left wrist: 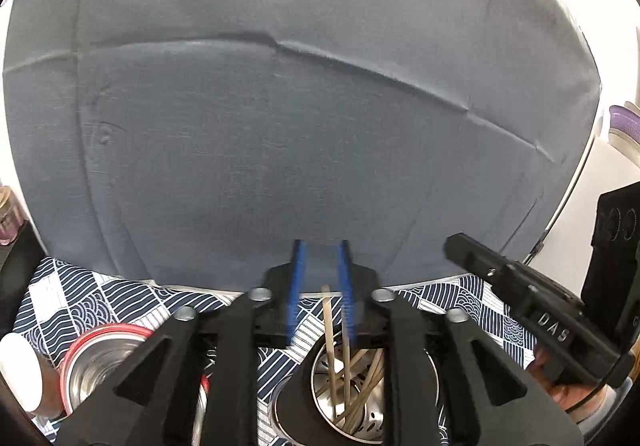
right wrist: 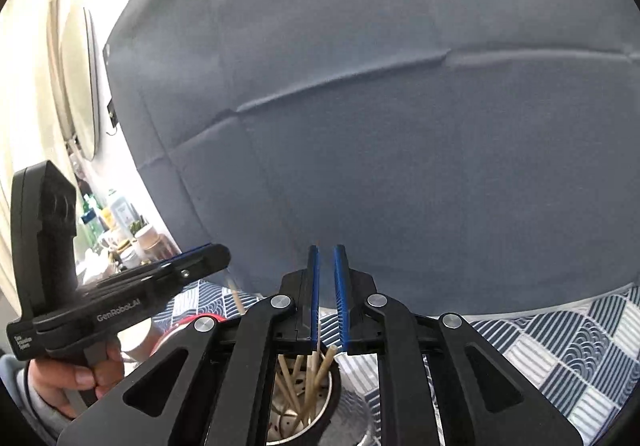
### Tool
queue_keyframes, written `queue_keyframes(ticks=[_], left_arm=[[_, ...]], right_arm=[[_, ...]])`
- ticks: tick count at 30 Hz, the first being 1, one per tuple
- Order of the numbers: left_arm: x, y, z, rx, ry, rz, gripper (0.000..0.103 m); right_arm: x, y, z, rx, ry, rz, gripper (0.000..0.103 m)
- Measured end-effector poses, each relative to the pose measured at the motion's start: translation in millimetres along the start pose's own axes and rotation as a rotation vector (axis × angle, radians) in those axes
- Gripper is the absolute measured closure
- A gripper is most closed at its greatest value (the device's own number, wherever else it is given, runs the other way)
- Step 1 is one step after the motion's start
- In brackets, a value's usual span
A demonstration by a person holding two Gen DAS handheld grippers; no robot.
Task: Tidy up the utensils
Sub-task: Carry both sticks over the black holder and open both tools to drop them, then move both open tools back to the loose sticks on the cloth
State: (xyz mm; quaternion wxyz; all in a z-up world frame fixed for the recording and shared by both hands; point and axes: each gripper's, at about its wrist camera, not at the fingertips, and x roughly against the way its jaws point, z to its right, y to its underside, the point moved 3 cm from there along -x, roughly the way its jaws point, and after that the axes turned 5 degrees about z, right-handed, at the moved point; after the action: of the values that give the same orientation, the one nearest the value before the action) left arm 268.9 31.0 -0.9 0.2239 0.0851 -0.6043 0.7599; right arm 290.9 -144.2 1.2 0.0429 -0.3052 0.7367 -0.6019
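Note:
A perforated steel utensil holder [left wrist: 320, 364] with a dark rim stands on the patterned tablecloth, holding several pale chopsticks [left wrist: 347, 378]. My left gripper [left wrist: 322, 278] hovers right above it, blue pads apart; one chopstick [left wrist: 327, 322] rises between them, touching neither pad. Seen from the right wrist, the same holder [right wrist: 334, 386] sits under my right gripper [right wrist: 327, 278]. Its pads stand a narrow slit apart, with a thin stick [right wrist: 318, 346] lying along the left pad. Each gripper shows from the side in the other's view: the right gripper [left wrist: 454, 242] and the left gripper [right wrist: 218, 252], held by a hand [right wrist: 80, 378].
A red-rimmed steel pot [left wrist: 100, 358] stands left of the holder, with a white object [left wrist: 20, 370] beside it. A grey-blue cloth backdrop [left wrist: 280, 126] rises close behind the table. The blue-and-white tablecloth [right wrist: 560, 358] stretches to the right. Bottles and jars [right wrist: 120, 222] crowd the far left.

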Motion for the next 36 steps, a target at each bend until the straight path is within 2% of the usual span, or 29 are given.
queue_keyframes(ticks=[2, 4, 5, 8, 9, 12, 14, 17, 21, 27, 30, 36], left_arm=[[5.7, -1.0, -1.3, -0.001, -0.006, 0.006, 0.069], [13.8, -2.4, -0.3, -0.006, -0.013, 0.013, 0.062], [16.8, -2.1, -0.8, -0.009, -0.019, 0.016, 0.053], [29.9, -1.4, -0.1, -0.006, -0.032, 0.035, 0.039], [32.8, -1.4, 0.4, -0.004, -0.036, 0.037, 0.037], [42.7, 2.2, 2.2, -0.008, -0.045, 0.034, 0.027], [49.1, 8.1, 3.2, -0.017, -0.059, 0.027, 0.016], [53.6, 17.9, 3.1, -0.014, -0.081, -0.004, 0.006], [56.6, 37.9, -0.7, -0.002, -0.107, -0.076, 0.006], [59.7, 78.6, -3.2, 0.015, -0.131, -0.177, 0.006], [56.0, 100.9, -3.7, -0.001, -0.174, -0.245, 0.006], [50.5, 144.3, -4.6, -0.006, -0.183, -0.368, 0.006]], right_arm=[[7.4, -3.2, 0.0, -0.001, 0.006, 0.008, 0.092], [17.5, -5.6, -0.5, 0.004, 0.022, 0.021, 0.082], [21.4, -6.3, -0.2, 0.002, 0.029, 0.026, 0.074], [37.4, -7.9, -1.1, 0.001, 0.038, 0.044, 0.064], [42.2, -7.3, -1.6, 0.004, 0.048, 0.044, 0.057], [55.7, -2.7, -0.8, 0.006, 0.071, 0.042, 0.047], [62.3, 2.3, 1.2, 0.001, 0.087, 0.033, 0.041], [70.3, 13.6, 6.2, 0.0, 0.119, -0.002, 0.032], [79.1, 29.9, 13.4, 0.009, 0.154, -0.051, 0.018], [84.4, 62.8, 26.8, 0.0, 0.208, -0.142, 0.017], [85.3, 81.1, 34.0, -0.017, 0.238, -0.194, 0.017], [85.0, 119.2, 44.6, -0.037, 0.27, -0.305, 0.017]])
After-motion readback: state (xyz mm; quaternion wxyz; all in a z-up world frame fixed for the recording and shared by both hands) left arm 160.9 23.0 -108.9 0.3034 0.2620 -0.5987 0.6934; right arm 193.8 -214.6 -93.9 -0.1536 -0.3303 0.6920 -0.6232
